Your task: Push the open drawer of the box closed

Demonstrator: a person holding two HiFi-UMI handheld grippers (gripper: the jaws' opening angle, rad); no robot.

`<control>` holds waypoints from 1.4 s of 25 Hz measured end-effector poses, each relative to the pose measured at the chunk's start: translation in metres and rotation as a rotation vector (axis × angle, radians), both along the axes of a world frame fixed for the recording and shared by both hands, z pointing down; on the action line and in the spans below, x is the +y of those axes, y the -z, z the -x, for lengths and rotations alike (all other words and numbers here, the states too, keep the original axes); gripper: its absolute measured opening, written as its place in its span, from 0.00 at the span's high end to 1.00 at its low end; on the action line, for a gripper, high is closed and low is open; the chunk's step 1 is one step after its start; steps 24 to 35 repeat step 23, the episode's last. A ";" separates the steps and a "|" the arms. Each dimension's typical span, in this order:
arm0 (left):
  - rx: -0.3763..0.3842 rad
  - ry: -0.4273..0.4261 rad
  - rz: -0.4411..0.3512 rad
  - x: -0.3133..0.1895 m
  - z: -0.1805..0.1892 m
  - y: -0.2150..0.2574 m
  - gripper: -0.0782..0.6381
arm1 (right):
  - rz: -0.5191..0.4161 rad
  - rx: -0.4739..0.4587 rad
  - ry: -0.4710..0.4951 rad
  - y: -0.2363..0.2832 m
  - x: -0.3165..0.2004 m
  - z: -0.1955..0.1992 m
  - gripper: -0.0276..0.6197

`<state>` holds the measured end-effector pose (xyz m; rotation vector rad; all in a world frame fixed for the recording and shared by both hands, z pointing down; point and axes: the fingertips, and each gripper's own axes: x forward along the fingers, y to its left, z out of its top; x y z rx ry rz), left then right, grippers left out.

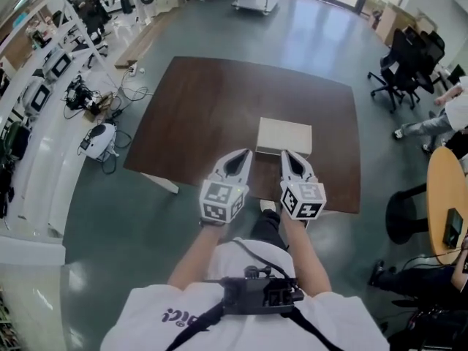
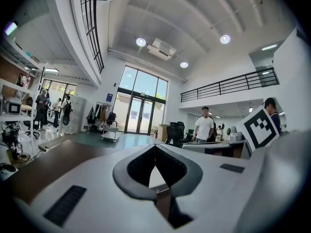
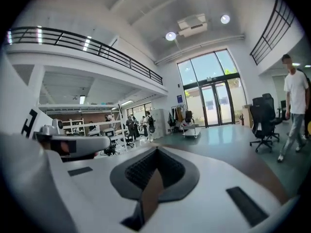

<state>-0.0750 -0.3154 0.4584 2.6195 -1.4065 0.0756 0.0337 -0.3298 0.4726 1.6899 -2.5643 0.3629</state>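
Observation:
A flat beige box (image 1: pixel 284 135) lies on the dark brown table (image 1: pixel 212 115), near its front right edge. Whether its drawer stands out I cannot tell from above. My left gripper (image 1: pixel 246 152) is shut, its tip just left of the box's near corner. The right gripper (image 1: pixel 286 153) is shut too, with its tip at the box's near side. In the left gripper view the jaws (image 2: pixel 155 146) meet with nothing between them. The right gripper view shows the same closed tip (image 3: pixel 156 150). Both of these views look over the table into the hall, and the box is hidden in them.
Black office chairs (image 1: pixel 406 61) stand beyond the table's far right corner. A round wooden table (image 1: pixel 444 196) and a stool (image 1: pixel 404 214) sit to the right. Cables and devices (image 1: pixel 95 104) litter the floor on the left. A person (image 3: pixel 295 106) walks by the chairs.

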 end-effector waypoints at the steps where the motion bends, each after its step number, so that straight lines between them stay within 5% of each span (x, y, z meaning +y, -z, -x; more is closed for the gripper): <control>1: 0.001 -0.001 -0.012 0.003 -0.003 0.005 0.87 | -0.025 0.010 0.002 0.010 0.004 0.000 0.95; 8: 0.005 -0.001 -0.066 0.015 -0.002 0.024 0.87 | -0.150 0.036 -0.001 0.054 0.025 0.008 0.95; 35: -0.007 -0.029 -0.079 0.029 -0.014 0.024 0.87 | -0.168 0.043 -0.022 0.056 0.045 0.005 0.95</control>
